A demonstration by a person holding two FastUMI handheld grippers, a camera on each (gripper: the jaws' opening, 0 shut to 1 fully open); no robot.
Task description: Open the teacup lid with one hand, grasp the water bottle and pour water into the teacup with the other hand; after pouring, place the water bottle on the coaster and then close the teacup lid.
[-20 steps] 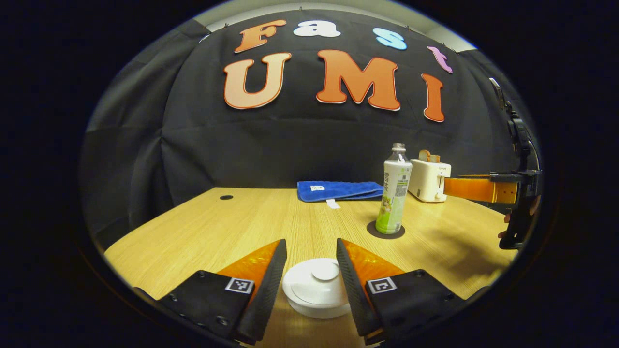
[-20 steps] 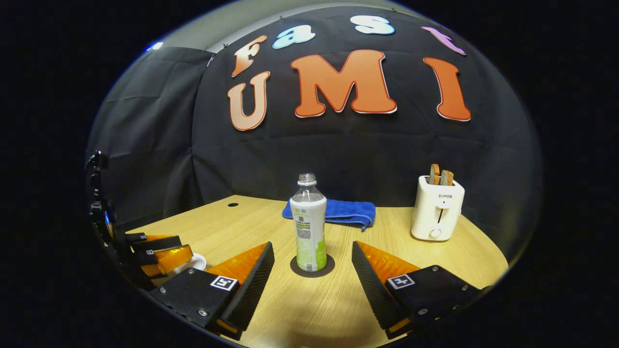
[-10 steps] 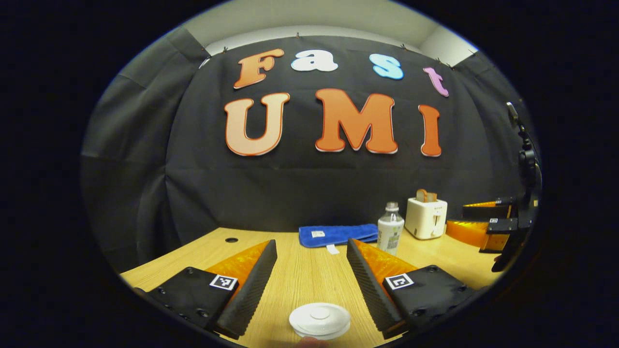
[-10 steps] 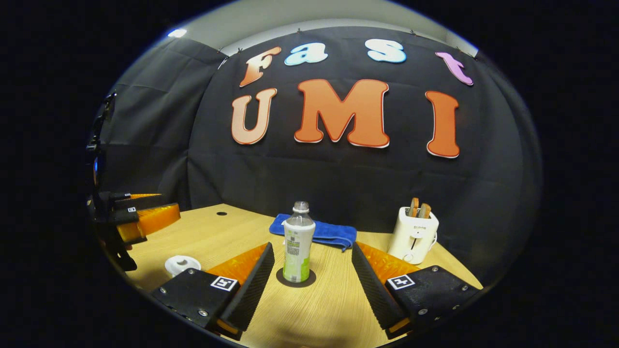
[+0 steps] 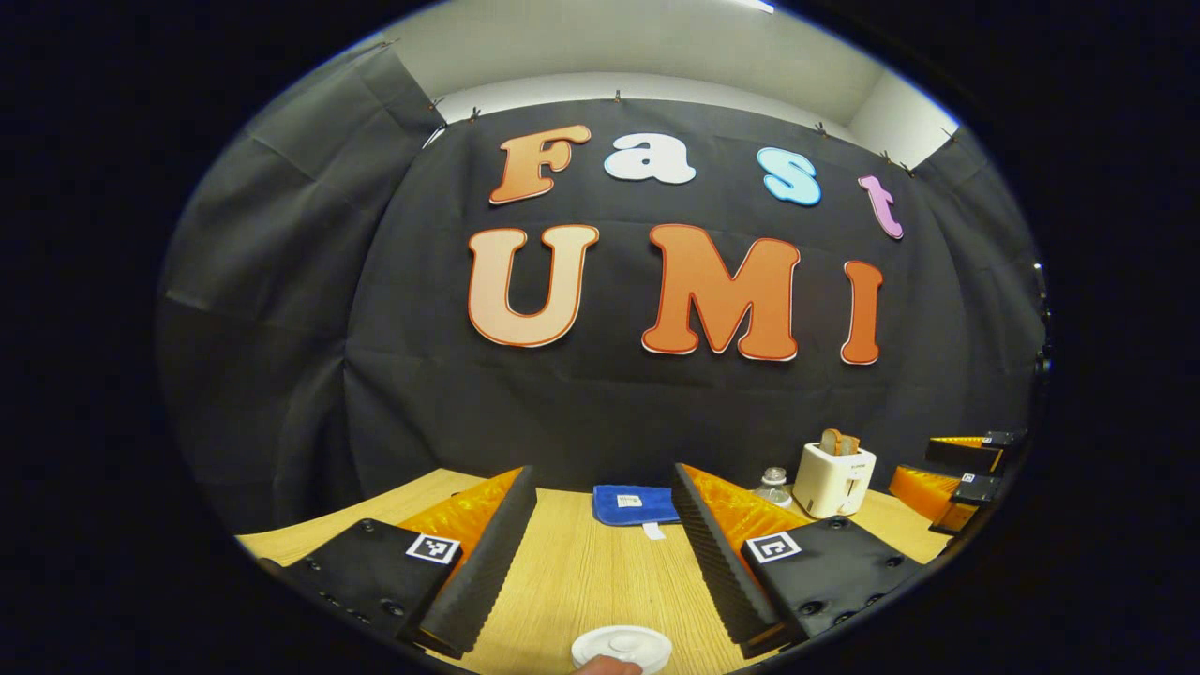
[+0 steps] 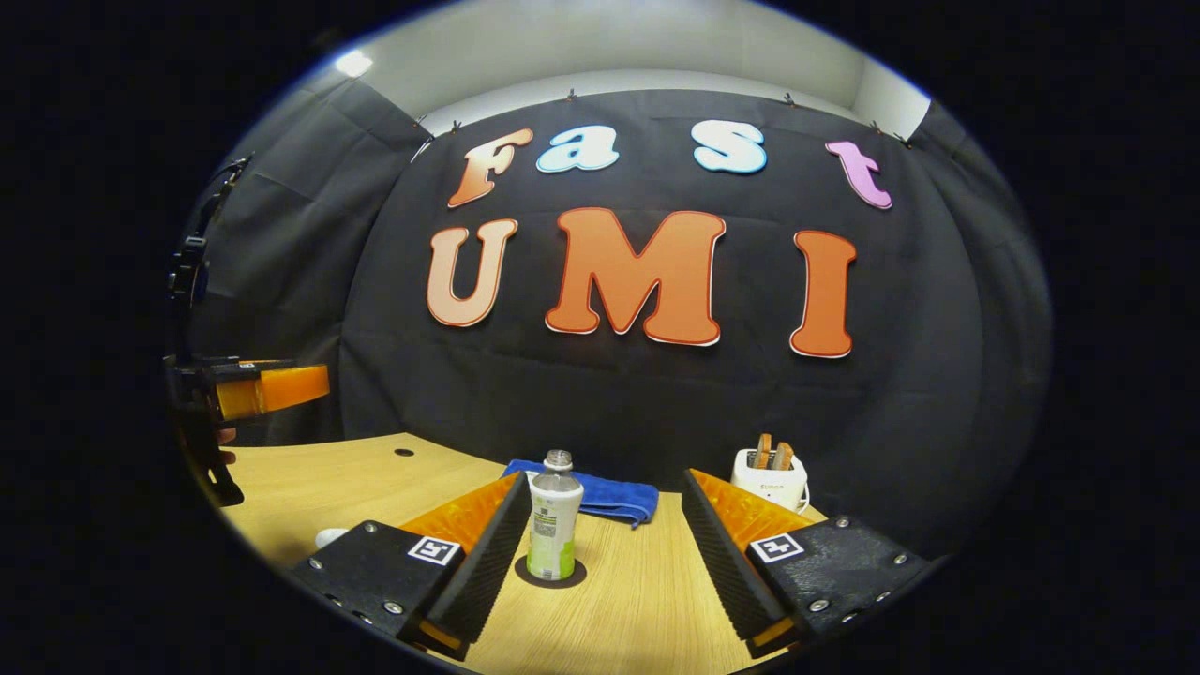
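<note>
One bottle point(image 6: 554, 514) is seen upright on one coaster point(image 6: 550, 573), one lidded teacup point(image 5: 622, 649) nearby, on a wooden worktop point(image 6: 637, 600). Left claw point(image 5: 603, 548) and right claw point(image 6: 605, 553) are held spread, empty.

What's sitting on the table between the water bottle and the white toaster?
In the right gripper view, a folded blue cloth lies behind the gap between the bottle and the toaster; the table there looks bare.
</note>
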